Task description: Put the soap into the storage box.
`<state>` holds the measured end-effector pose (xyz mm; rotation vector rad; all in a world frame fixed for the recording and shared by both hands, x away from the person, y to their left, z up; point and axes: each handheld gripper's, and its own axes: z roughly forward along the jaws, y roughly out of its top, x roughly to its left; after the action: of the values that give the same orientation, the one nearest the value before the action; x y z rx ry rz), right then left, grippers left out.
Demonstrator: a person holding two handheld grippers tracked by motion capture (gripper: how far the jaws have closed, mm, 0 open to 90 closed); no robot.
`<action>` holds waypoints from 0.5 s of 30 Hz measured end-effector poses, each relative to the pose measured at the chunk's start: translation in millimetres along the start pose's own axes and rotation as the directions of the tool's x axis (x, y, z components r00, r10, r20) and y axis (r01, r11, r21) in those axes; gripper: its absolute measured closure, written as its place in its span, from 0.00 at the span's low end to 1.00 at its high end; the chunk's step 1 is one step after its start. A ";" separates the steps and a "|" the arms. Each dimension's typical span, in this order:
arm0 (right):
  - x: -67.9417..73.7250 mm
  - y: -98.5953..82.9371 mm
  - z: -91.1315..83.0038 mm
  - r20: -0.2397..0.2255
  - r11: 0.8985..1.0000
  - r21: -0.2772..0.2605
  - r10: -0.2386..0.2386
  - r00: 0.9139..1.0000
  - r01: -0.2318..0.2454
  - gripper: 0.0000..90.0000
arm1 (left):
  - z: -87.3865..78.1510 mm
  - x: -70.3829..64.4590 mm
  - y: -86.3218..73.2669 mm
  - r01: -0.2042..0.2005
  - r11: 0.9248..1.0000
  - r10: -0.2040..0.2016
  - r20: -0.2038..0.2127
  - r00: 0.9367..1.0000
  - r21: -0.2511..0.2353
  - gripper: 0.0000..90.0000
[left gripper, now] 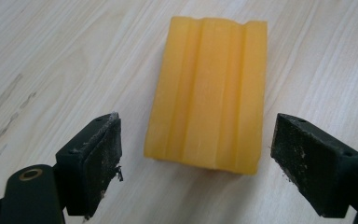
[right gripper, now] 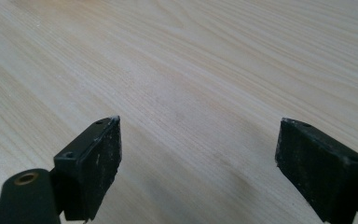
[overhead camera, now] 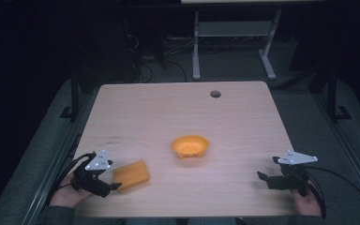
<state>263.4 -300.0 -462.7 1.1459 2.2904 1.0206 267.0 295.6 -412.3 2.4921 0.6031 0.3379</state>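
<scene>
Left tool (overhead camera: 114, 186): lower left of the high view, jaws spread wide and holding nothing, low over the table (overhead camera: 178, 108).
Orange block (left gripper: 208, 93): in the left gripper view it lies flat in the middle of the frame, ridged on top, its near end reaching just short of the line between the two jaws; in the high view it sits just right of the left tool, lower left of centre.
Risk at the block: the jaws stand ahead of only the block's near end, so a close from here would likely catch just that edge, or nothing; the block could pivot or skid across the smooth wood.
Risk from the angle: the block lies a little askew to the jaws, so one pad may meet it first and push it sideways instead of clamping it.
Orange bowl (overhead camera: 190, 146): centre of the high view, well apart from the block and from both tools; a block carried by a weak grip could drop short of it or knock its rim.
Right tool (right gripper: 198, 163): lower right of the high view, jaws wide apart over bare wood; idle, little risk here.
</scene>
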 end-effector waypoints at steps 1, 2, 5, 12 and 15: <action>0.1 0.1 0.3 -0.001 1.000 0.001 -0.001 1.000 0.001 0.15 | 1.3 -0.3 1.6 -0.010 1.000 0.010 0.000 1.000 0.008 0.17; 0.4 0.1 0.5 -0.001 1.000 0.003 0.001 1.000 -0.001 0.15 | 3.1 -0.7 3.1 -0.013 1.000 0.013 0.001 1.000 0.011 0.17; 0.6 0.4 1.0 -0.005 1.000 0.004 -0.001 1.000 0.001 0.15 | 8.4 -0.6 7.5 -0.032 0.999 0.032 0.012 0.999 0.025 0.17; 1.9 1.6 2.9 -0.017 1.000 0.009 -0.006 1.000 0.006 0.15 | 21.0 -0.8 14.9 -0.054 0.997 0.052 0.038 0.998 0.046 0.17; 2.8 2.5 4.2 -0.021 1.000 0.013 -0.013 1.000 0.014 0.15 | 25.9 -0.4 17.5 -0.063 0.997 0.060 0.055 0.997 0.054 0.17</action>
<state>265.6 -294.9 -463.7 1.1284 2.3210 1.0188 281.9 270.7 -423.6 2.5689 0.5217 0.2801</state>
